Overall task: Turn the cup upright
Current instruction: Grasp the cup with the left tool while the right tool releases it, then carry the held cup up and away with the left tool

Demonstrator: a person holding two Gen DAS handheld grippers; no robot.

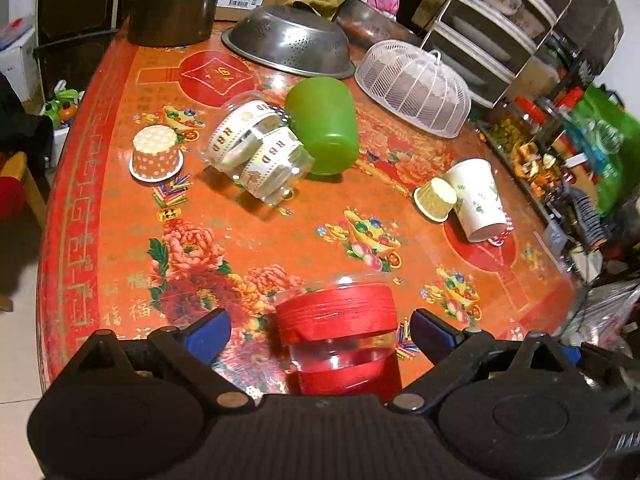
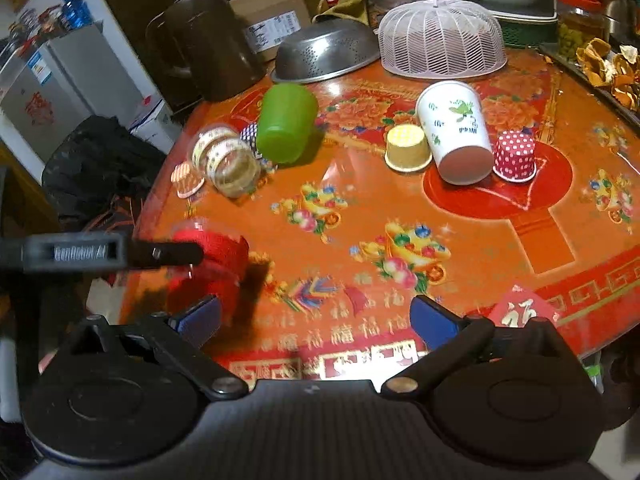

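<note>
A round table [image 1: 120, 208] fills both views, covered in a glossy red and orange cloth printed with peonies, gold ingots and Chinese characters. A cluttered room surrounds it: a fridge and dark cabinet on one side, stacked dish racks on the other. At the table's far edge sit a dark bucket [image 1: 172, 0], a cardboard box, an upturned steel colander [image 1: 290, 42] and a pink mesh food cover [image 1: 414, 88].

Many cups lie scattered mid-table, most upside down or tipped over. A green cup [image 1: 324, 126] lies on its side against a clear cup [image 1: 258, 148] banded with patterned tape. A white paper cup [image 1: 478, 198] stands inverted beside a small yellow one [image 1: 436, 198], with a red dotted one [image 2: 515, 155] behind it. An orange dotted cup [image 1: 157, 154] sits apart, mouth down.

Nearest is the red cup [image 1: 338, 320], clear plastic wrapped in red string, mouth down near the table's edge, probably the one to flip. The left gripper [image 1: 320, 336] straddles it, blue fingers [image 1: 210, 334] wide apart on either side, not touching, apparently lined up to close. The right gripper [image 2: 316, 320] hovers over bare cloth, spread wide, holding nothing.
</note>
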